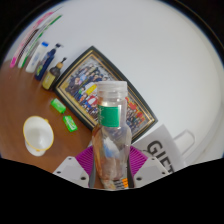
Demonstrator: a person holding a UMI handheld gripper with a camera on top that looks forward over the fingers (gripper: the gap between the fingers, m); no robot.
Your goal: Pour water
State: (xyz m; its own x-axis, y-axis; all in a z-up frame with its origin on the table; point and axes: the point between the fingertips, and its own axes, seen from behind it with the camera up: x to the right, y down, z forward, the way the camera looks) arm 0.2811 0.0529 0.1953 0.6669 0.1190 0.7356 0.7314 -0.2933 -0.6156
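A clear plastic bottle with a green neck band and a clear cap stands upright between my fingers, held tilted only slightly. My gripper is shut on the bottle's lower body, and both magenta pads press against its sides. The bottle's base is hidden below the fingers. A white cup stands on the brown table, off to the left of the bottle and beyond the fingers.
A framed picture lies flat on the table behind the bottle. Several bottles stand in a row at the far left. Two small green items lie near the cup. A white box with dark lettering is at the right.
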